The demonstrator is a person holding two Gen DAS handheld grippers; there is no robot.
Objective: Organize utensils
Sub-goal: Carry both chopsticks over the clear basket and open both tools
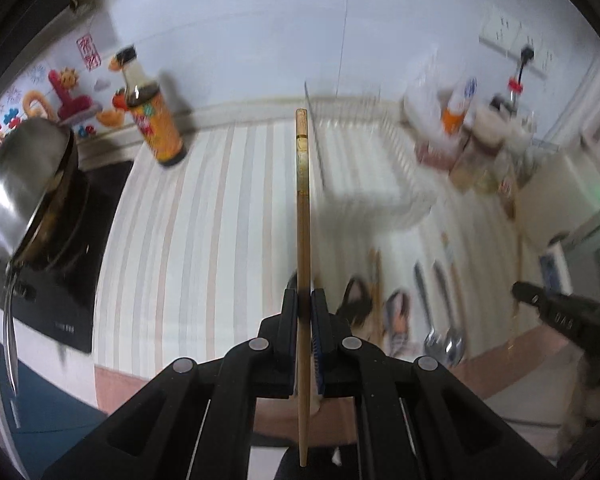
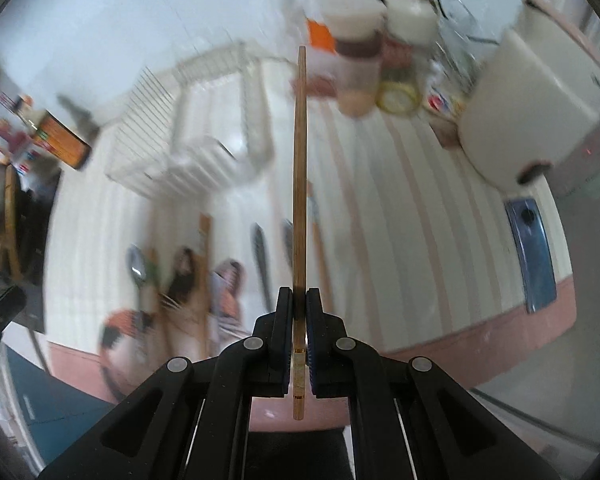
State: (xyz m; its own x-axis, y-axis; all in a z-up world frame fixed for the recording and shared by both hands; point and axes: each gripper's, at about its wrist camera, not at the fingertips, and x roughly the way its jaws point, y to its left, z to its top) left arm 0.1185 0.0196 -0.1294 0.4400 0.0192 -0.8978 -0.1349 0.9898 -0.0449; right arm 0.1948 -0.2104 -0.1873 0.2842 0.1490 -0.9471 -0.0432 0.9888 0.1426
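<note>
My left gripper (image 1: 305, 294) is shut on a wooden chopstick (image 1: 302, 208) that sticks forward above the striped counter. A second wooden chopstick (image 2: 299, 168) is clamped in my right gripper (image 2: 299, 294), pointing the same way. Both are held well above the counter. Below, blurred, lie metal spoons (image 1: 446, 336), a fork (image 1: 424, 300) and patterned utensils (image 1: 396, 320) near the counter's front edge. The right wrist view shows the same spoons (image 2: 138, 268) and dark-handled utensils (image 2: 262, 256). A white wire rack (image 2: 188, 136) stands behind them. The right gripper's tip (image 1: 540, 304) shows in the left wrist view.
A steel pan (image 1: 24, 188) sits on a black cooktop (image 1: 80, 248) at the left, with a sauce bottle (image 1: 152, 120) beside it. Jars and bottles (image 2: 364, 60) crowd the back right, next to a white appliance (image 2: 532, 112). A blue phone (image 2: 534, 256) lies at the right.
</note>
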